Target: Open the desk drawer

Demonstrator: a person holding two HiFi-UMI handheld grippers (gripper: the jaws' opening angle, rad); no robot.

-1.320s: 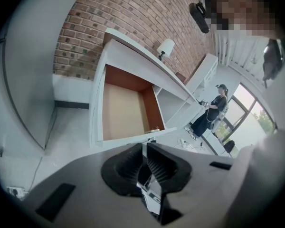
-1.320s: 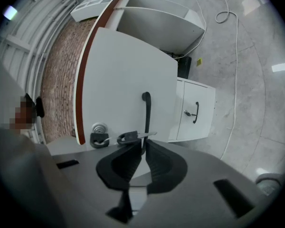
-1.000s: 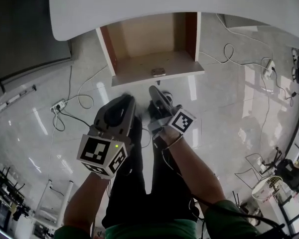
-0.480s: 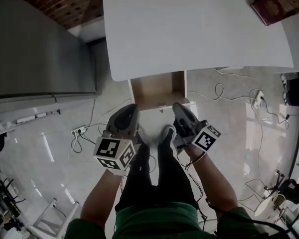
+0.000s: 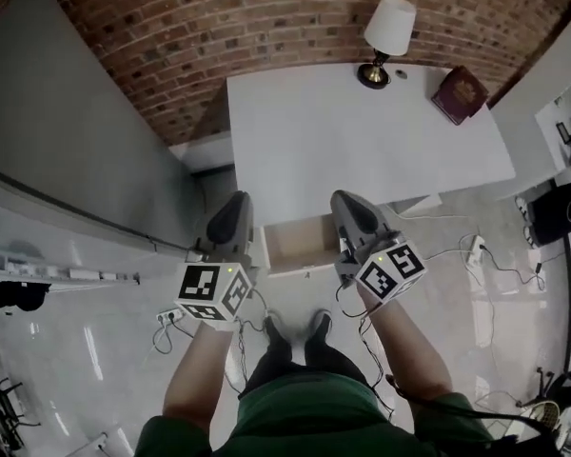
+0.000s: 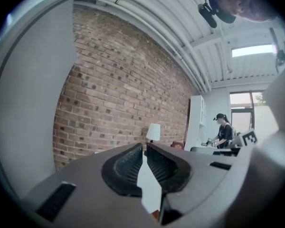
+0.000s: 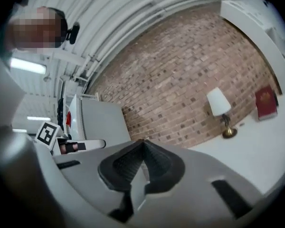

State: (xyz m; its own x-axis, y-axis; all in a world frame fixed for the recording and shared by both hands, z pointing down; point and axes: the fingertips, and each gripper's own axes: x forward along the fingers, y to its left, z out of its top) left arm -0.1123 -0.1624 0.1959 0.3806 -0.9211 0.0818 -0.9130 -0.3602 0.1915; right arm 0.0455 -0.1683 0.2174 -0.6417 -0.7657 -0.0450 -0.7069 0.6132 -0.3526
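Observation:
The white desk point(image 5: 362, 141) stands against a brick wall. Its drawer point(image 5: 300, 243) is pulled out below the front edge, showing a bare wooden inside and a white front. Both grippers are held level in front of the desk, above the drawer and apart from it. My left gripper point(image 5: 233, 201) sits over the drawer's left side, and in the left gripper view point(image 6: 144, 146) its jaws stand together with nothing between them. My right gripper point(image 5: 344, 200) is over the drawer's right side; the right gripper view point(image 7: 142, 141) shows its tips touching and empty.
A table lamp point(image 5: 387, 25) and a red book point(image 5: 460, 93) stand at the back of the desk. A grey cabinet point(image 5: 76, 160) is to the left. Cables and a power strip point(image 5: 167, 317) lie on the tiled floor. Another person point(image 6: 223, 129) stands far off.
Both grippers have risen from low by the open drawer to desk height. The head view has lifted too, now taking in the whole desk, lamp and book.

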